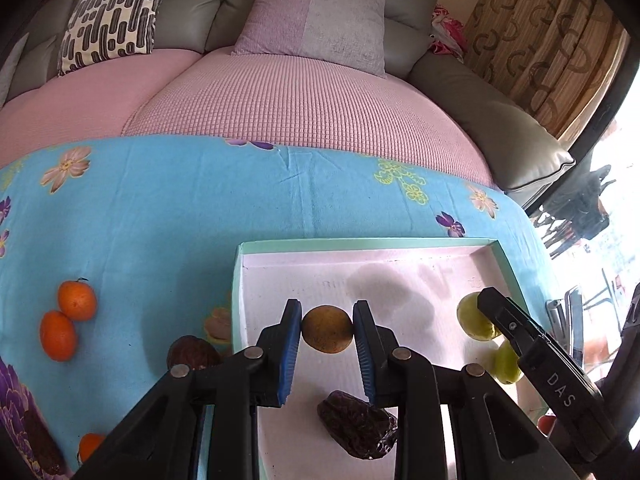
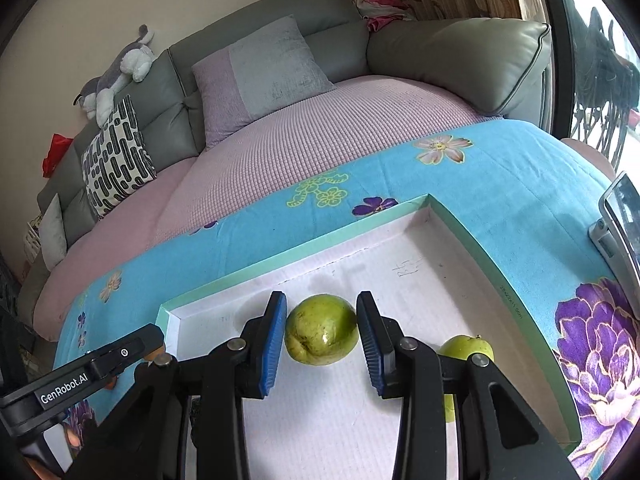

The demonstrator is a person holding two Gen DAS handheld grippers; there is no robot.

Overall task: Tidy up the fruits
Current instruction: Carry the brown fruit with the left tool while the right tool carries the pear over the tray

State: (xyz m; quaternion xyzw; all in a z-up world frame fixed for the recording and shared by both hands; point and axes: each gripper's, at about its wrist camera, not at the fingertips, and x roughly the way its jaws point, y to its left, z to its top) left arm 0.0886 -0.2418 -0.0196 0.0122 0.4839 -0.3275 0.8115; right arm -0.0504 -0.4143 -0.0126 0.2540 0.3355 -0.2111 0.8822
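A shallow white tray with a green rim [image 1: 360, 245] [image 2: 296, 254] lies on a blue flowered cloth. My left gripper [image 1: 327, 330] is shut on a round brown fruit [image 1: 327, 329] held over the tray's left part. A dark wrinkled date [image 1: 356, 424] lies in the tray below it. My right gripper [image 2: 321, 330] stands open around a green guava [image 2: 321, 330] resting in the tray; the pads sit close beside it with small gaps. A second green guava [image 2: 466, 348] lies to its right. Both guavas [image 1: 476, 318] show in the left wrist view behind the right gripper's finger [image 1: 516, 328].
Two oranges [image 1: 66, 320] and a dark brown fruit [image 1: 192, 352] lie on the cloth [image 1: 160, 216] left of the tray; another orange [image 1: 91, 446] sits lower left. A pink-covered grey sofa with cushions [image 1: 312, 16] is behind. A metal stand [image 2: 618, 220] is at right.
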